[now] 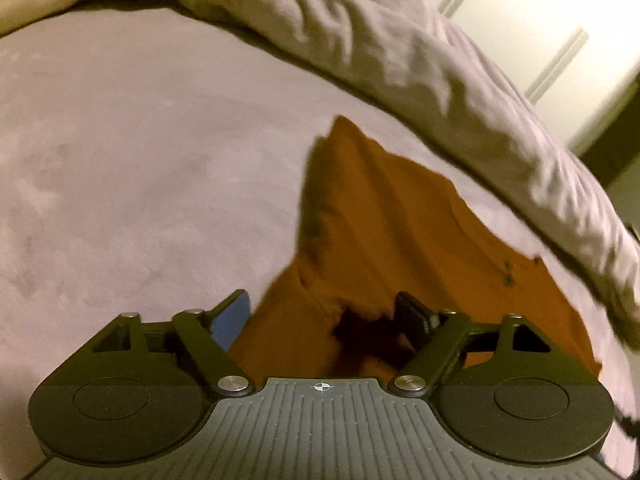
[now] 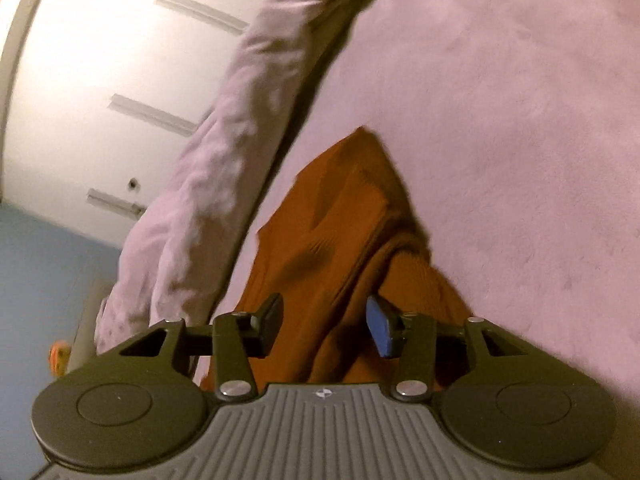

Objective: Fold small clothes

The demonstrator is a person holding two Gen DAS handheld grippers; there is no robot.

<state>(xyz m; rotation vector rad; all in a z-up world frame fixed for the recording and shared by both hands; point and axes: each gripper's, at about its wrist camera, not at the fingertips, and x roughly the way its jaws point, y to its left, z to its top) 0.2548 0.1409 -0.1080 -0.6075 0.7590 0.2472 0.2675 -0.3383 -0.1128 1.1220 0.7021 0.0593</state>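
On the mauve bed sheet (image 1: 140,160), just ahead of both hand-held tools, lies the rust-orange ribbed garment (image 1: 380,220), a small knit piece bunched into a rough wedge that narrows to a point away from the hands. Its long axis runs straight out from each gripper toward a rumpled duvet (image 1: 420,60) heaped along the far side of the bed, so any fold would, I judge, carry the near hem forward along that line. Neither hand looks clearly nearer; both sit at the garment's broad near end. The left gripper (image 1: 324,316) has its jaws spread wide, one blue pad resting beside the cloth's edge and the black pad over it, nothing pinched. The right gripper (image 2: 324,320) stands with its jaws partly apart, a raised fold of the knit rising between them, yet the pads do not appear to press on it. The fabric looks soft and limp, finely ribbed, with two small dark buttons (image 1: 509,274) near one edge and thick overlapping layers that would likely slump once released. The sheet is smooth and faintly fuzzy; pale cabinet doors (image 2: 100,100) stand beyond.
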